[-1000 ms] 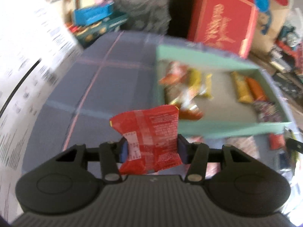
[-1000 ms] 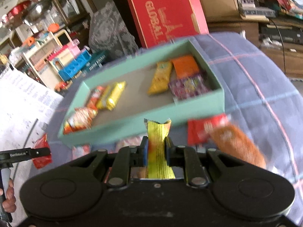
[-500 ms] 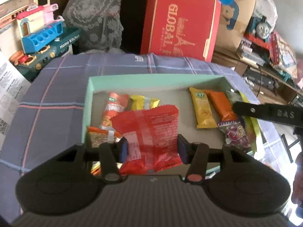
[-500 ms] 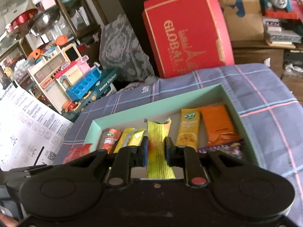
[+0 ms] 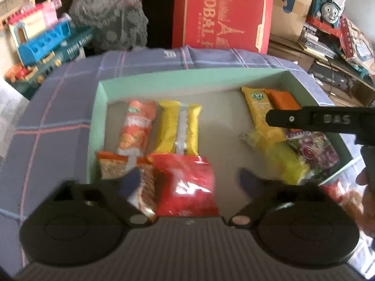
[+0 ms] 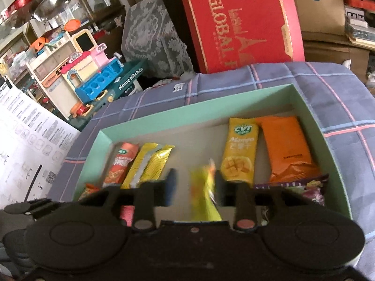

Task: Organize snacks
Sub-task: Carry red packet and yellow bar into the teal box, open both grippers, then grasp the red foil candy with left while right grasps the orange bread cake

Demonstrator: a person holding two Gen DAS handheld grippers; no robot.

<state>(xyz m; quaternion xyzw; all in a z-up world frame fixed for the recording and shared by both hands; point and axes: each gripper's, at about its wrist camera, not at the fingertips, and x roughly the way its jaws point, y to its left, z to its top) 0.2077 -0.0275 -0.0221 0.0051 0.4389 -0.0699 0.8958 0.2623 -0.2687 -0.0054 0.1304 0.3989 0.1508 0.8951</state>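
Note:
A mint-green box (image 5: 187, 79) (image 6: 199, 110) lies on a blue plaid cloth with several snack packets inside. My left gripper (image 5: 188, 180) hangs over the box's near left part, its jaws opening wide. A red packet (image 5: 187, 187) sits blurred and loose between them, touching neither pad. My right gripper (image 6: 195, 182) hovers over the box's middle with its jaws opening. A yellow-green packet (image 6: 204, 194) lies loose between its fingers, also blurred. One right finger (image 5: 316, 119) reaches into the left wrist view above that yellow-green packet (image 5: 288, 164).
Inside the box lie an orange tube packet (image 6: 121, 161), a yellow packet (image 6: 150, 164), a mango packet (image 6: 241, 149), an orange pouch (image 6: 288, 147) and a purple packet (image 5: 314, 149). A red gift box (image 6: 241, 21) stands behind. A toy kitchen (image 6: 93, 77) and a printed sheet (image 6: 28, 145) are at the left.
Both grippers have travelled from outside the box to above its inside. Both have opened their jaws, and the red packet and the yellow-green packet have come free.

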